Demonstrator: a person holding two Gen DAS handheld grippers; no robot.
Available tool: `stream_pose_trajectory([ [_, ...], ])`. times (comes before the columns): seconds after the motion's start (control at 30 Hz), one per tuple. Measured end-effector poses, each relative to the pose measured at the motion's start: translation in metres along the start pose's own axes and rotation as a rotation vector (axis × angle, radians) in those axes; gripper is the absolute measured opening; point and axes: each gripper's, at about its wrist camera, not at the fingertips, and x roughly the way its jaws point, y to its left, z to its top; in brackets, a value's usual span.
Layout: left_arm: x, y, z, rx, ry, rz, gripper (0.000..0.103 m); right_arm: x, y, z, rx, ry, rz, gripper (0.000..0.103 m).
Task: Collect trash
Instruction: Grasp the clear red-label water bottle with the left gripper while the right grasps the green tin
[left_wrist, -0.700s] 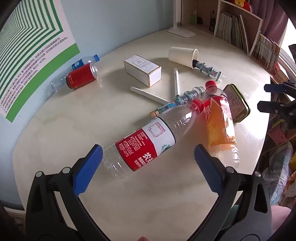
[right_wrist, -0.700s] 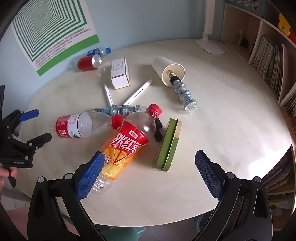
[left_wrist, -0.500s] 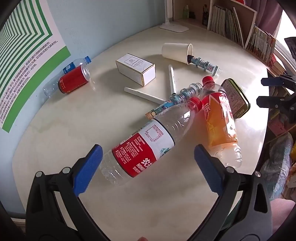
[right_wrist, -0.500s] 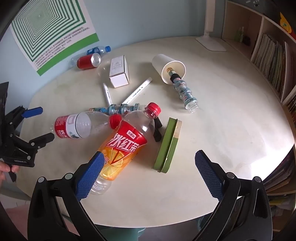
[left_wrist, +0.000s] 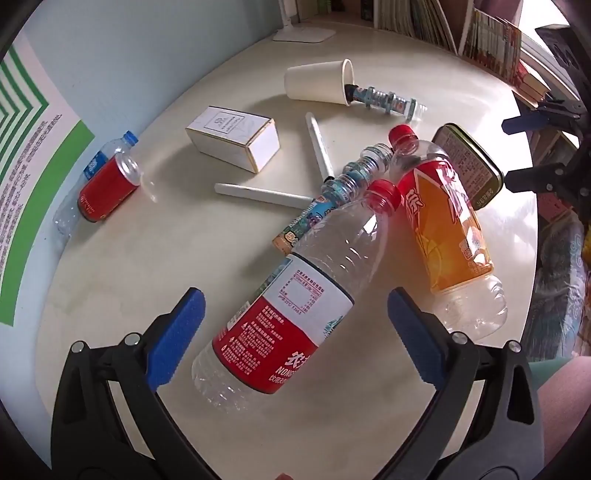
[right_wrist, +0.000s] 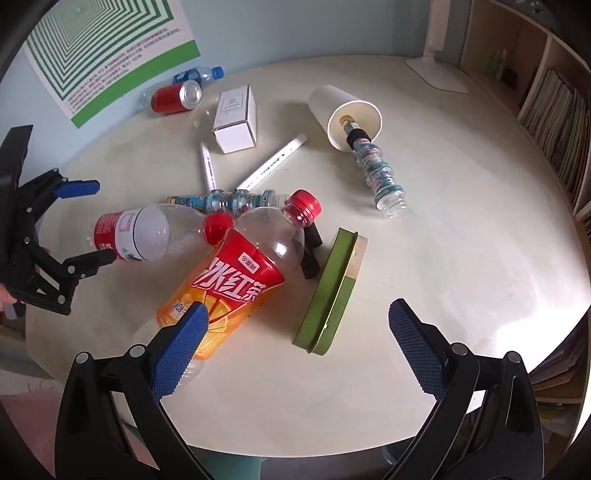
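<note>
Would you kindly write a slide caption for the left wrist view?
Open left gripper poised over a red-labelled clear bottle lying among litter on a round table.

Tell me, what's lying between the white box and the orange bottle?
Two white pens and a ridged bottle lie between the white box and orange bottle, seen in the right wrist view.

Both wrist views look steeply down, close over the table (left_wrist: 122, 258); they share its bottle clutter.
</note>
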Motion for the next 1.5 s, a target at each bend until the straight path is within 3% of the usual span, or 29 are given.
stream_pose_trajectory([
  [0.2, 0.016, -0.002, 0.014, 0.099, 0.052, -0.024, 0.097, 0.012, -0.006, 0.005, -0.001, 0.037, 0.007, 0.096],
  [0.33, 0.025, -0.005, 0.02, 0.151, 0.076, -0.001, 0.097, 0.019, -0.011, 0.007, -0.004, 0.057, 0.01, 0.096],
  [0.67, 0.034, -0.002, 0.036, 0.156, 0.1, -0.033, 0.097, 0.026, -0.018, 0.01, -0.004, 0.081, 0.026, 0.096],
  [1.5, 0.057, -0.003, 0.036, 0.199, 0.162, -0.075, 0.097, 0.041, -0.02, 0.008, -0.019, 0.108, 0.036, 0.096],
])
